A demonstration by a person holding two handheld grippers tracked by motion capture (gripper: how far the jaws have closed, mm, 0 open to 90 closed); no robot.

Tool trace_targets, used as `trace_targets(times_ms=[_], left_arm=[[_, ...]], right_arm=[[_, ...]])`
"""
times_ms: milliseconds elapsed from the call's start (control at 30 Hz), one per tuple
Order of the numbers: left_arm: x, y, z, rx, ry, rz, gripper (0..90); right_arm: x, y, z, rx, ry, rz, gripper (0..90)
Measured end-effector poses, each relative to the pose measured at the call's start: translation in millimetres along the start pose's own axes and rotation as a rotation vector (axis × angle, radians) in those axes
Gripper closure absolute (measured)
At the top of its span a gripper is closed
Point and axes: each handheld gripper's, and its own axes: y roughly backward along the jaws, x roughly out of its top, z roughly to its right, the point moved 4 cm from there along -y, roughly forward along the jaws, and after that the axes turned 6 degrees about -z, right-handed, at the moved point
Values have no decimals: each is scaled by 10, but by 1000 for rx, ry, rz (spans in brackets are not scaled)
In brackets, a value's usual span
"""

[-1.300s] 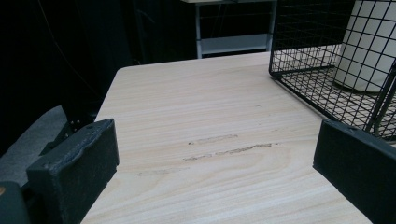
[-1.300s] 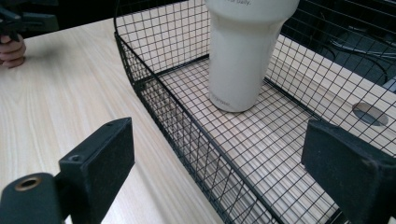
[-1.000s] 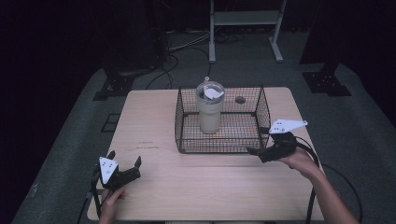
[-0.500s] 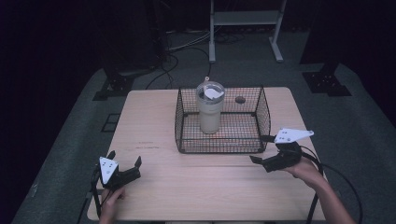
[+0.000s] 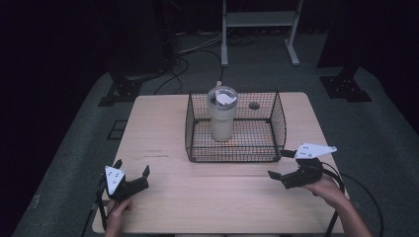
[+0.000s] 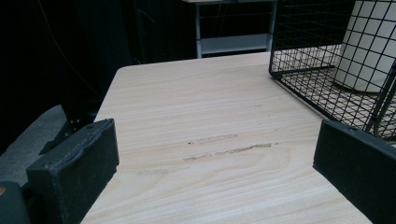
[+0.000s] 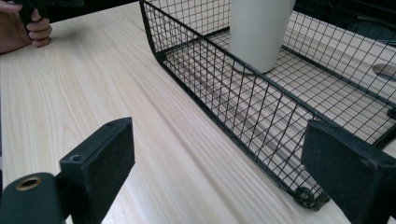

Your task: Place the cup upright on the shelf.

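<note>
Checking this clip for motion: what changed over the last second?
The right gripper drew back from the wire basket's near right corner toward the person, jaws open and empty. The left gripper, the basket and the tumbler inside it stayed put.

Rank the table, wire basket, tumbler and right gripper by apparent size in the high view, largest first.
1. table
2. wire basket
3. tumbler
4. right gripper, though it looks close to the tumbler, so that pair is unsure.
</note>
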Motion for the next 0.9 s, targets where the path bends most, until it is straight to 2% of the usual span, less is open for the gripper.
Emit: trace_targets(times_ms=[600, 900], left_arm=[[0, 0, 3, 1, -2, 2, 0], [0, -1, 0, 3, 0, -1, 0]], right_arm=[[-249, 46, -38, -12, -39, 13, 92], [-343, 24, -72, 0, -55, 12, 92]])
